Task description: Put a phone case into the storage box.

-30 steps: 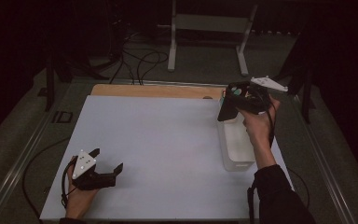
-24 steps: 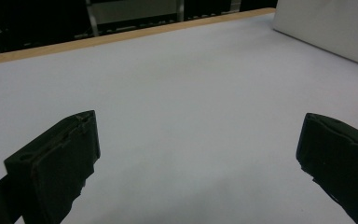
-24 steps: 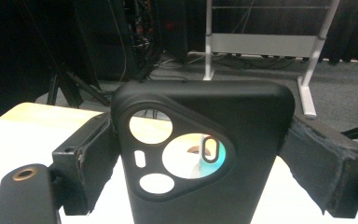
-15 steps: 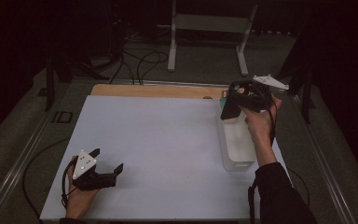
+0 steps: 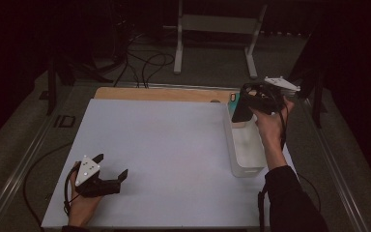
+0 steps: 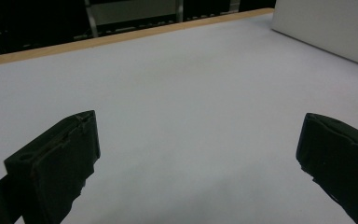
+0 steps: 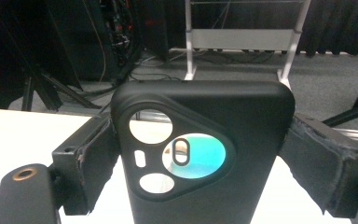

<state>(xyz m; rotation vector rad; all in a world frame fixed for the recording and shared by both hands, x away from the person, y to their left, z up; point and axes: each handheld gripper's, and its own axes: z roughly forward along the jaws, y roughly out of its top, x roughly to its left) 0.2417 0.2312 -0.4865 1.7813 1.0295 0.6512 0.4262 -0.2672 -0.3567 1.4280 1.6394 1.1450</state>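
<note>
1. Right now the right tongs (image 5: 244,107) are clamped on a black phone case (image 7: 200,154), one jaw on each long edge, held upright above the far end of the clear bin (image 5: 245,166) at the right side of the surface (image 5: 174,145).
2. Keep that squeeze even; I'd judge the case soft enough to bow or slip if pressed harder on one side.
3. Lift it straight and clear of the bin's rim before swinging it anywhere.
4. Something teal (image 5: 233,97) sits just beyond the bin; steer wide of it.
5. The left tongs (image 5: 112,178) rest open and empty at the near left corner, ready to steady the case once it comes down.
</note>
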